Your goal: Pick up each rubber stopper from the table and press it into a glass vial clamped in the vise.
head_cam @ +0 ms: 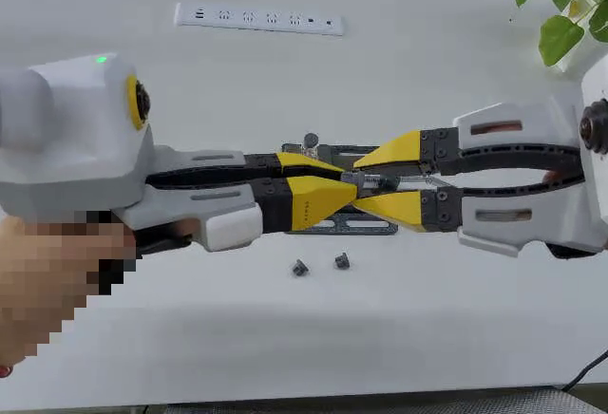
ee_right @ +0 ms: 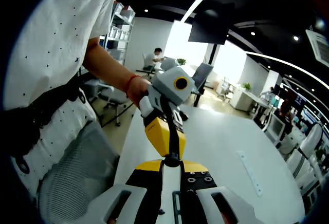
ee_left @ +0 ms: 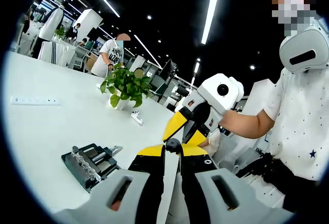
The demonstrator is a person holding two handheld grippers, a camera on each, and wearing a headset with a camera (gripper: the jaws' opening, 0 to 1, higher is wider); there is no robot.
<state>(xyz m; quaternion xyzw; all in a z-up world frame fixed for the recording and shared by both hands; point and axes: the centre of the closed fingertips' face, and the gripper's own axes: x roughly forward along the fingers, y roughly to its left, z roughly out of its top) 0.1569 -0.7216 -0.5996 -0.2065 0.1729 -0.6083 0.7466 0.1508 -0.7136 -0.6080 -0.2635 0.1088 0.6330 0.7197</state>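
Indoors, white table (head_cam: 427, 72), power strip (head_cam: 258, 18), potted plant (ee_left: 124, 85), ceiling lights (ee_left: 212, 8)

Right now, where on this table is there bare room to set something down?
Free: the bare table between the power strip and the vise, and the front strip nearer you than the two loose stoppers. Crowded: the middle, where the left gripper and right gripper meet tip to tip over the vise.

vise (head_cam: 328, 227): mostly behind the crossed jaws
vials (ee_left: 76, 154): too small to count
stopper (ee_left: 172, 145): dark blob, half covered at the jaw tips
loose stoppers (head_cam: 342, 261): too small for detail
plant (head_cam: 560, 6): cut by the top-right edge
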